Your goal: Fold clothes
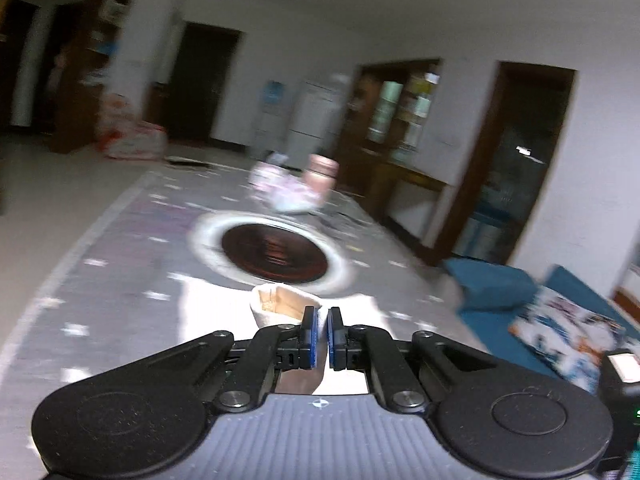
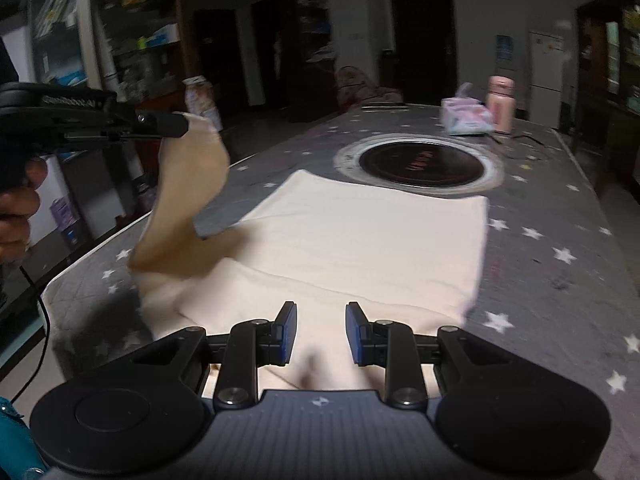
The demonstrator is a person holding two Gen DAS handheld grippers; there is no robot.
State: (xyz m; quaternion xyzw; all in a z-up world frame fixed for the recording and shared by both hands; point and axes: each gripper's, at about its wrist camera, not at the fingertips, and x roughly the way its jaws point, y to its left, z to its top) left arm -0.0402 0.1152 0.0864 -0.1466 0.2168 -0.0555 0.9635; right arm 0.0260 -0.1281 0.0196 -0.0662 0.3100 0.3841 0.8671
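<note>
The cream garment lies mostly flat on the star-patterned surface, near the round dark inset, its body already looking folded into a tidy rectangle with a straight right edge. Its long axis seems to run from the near edge of the surface away toward the inset. One end, probably a sleeve, is raised off the left side, pinched in the left gripper, whose jaws are clamped on the cloth. The right gripper hovers low over the near part, jaws apart and empty. Judging from this, the fold is midway: the lifted piece is yet to be laid across the body.
</note>
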